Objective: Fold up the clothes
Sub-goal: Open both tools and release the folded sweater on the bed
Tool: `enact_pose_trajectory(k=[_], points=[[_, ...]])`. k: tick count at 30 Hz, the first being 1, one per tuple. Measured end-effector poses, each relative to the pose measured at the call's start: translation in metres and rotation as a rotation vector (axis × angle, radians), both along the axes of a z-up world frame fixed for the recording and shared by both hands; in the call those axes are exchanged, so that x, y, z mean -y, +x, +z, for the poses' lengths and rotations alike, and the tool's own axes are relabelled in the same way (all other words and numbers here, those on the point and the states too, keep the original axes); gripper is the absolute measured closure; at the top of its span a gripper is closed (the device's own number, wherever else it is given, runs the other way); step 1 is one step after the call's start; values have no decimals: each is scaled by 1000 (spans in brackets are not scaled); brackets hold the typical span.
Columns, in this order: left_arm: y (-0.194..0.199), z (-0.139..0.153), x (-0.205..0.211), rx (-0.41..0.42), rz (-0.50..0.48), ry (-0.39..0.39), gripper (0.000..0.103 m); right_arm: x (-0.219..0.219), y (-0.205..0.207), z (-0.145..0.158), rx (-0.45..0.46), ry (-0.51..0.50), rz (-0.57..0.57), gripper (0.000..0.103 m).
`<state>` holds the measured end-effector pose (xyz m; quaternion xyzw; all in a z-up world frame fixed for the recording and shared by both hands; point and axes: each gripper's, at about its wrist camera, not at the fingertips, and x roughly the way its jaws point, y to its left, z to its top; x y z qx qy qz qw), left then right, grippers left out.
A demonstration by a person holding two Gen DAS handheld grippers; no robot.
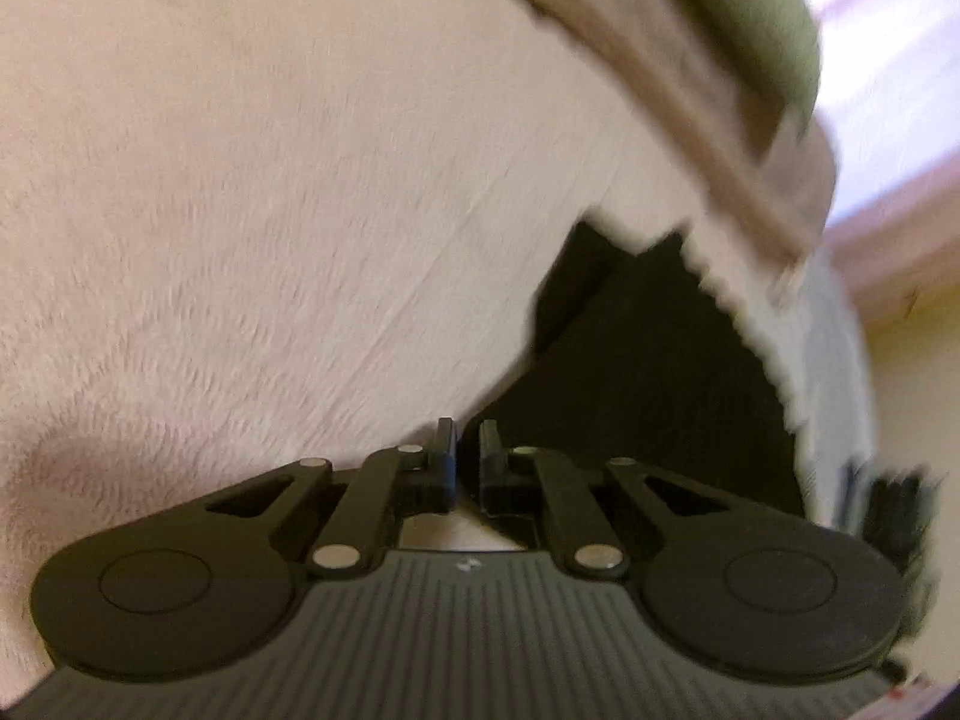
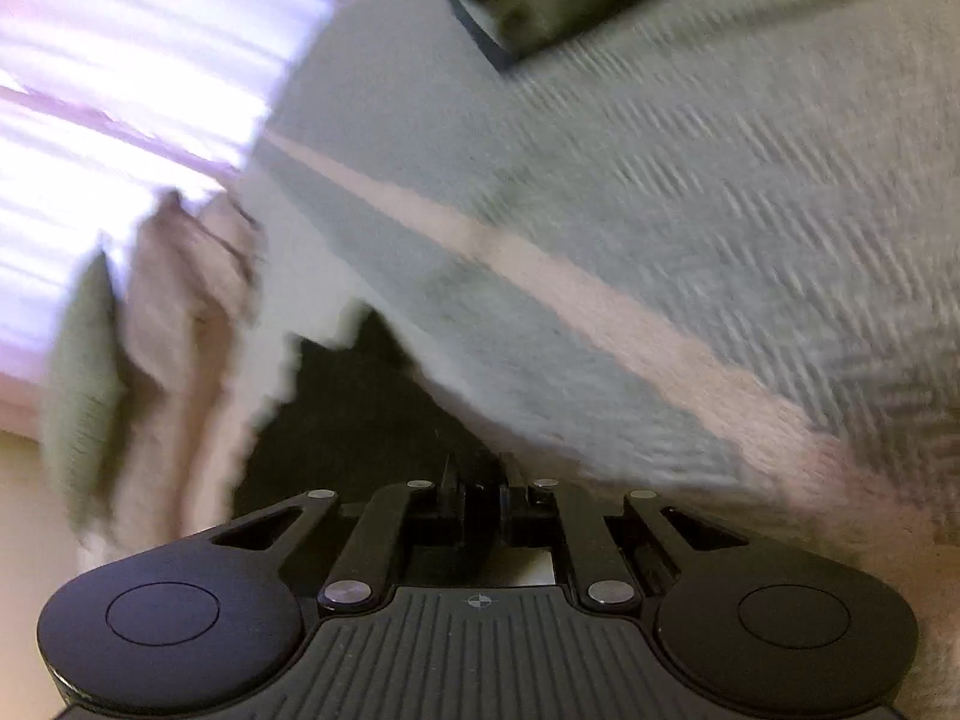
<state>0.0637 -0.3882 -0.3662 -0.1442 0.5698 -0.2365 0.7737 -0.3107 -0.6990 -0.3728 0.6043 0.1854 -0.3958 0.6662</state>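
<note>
Left wrist view, left to right: a pale pink fleecy blanket [image 1: 252,210] fills most of the frame, its nap brushed in fine streaks and one long crease running diagonally toward the centre. At bottom centre, the left gripper [image 1: 467,450], black, its two fingers drawn almost together with only a thin slit between them; the tips sit right at the edge where the pink blanket meets a black garment [image 1: 660,372], and whether any cloth is pinched in the slit cannot be told. The black garment lies just right of the fingertips as a dark, roughly triangular patch, overlapped from above and the right by a pale cloth with a jagged, blurred edge [image 1: 798,348]. Upper right: a tan folded cloth [image 1: 672,78] and an olive green cushion [image 1: 750,6], then a bright striped window area [image 1: 888,48] at the far right. Right wrist view, left to right: the same bright striped window area [image 2: 120,78], an olive green cushion [image 2: 84,360] and tan cloth [image 2: 174,312] below it, all smeared by blur. Bottom centre, the right gripper [image 2: 477,480], black, fingers nearly closed, with the black garment [image 2: 360,414] directly ahead of and behind the tips; dark on dark, so any hold on it cannot be told. Right of that, a grey-green woven blanket [image 2: 690,192] with a pinkish stripe [image 2: 600,300] crossing it diagonally.
</note>
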Motion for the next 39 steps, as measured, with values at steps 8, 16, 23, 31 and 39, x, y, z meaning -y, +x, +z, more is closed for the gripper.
enact_pose_trajectory(k=[8, 16, 23, 31, 39], points=[[-15, 42, 5, 142, -66, 163, 89, -16, 13, 65, -306, -207, 146, 66], [-26, 52, 111, 385, -425, 274, 86, -58, 117, 54, -479, -551, 610, 66], [-17, 26, 114, 336, -434, 380, 76, -27, 91, 34, -520, -414, 513, 56], [-69, 85, 101, 238, -422, 491, 60, -72, 99, 97, -530, -346, 610, 41], [-129, 127, 104, 171, -428, 519, 49, -132, 113, 123, -436, -214, 714, 37]])
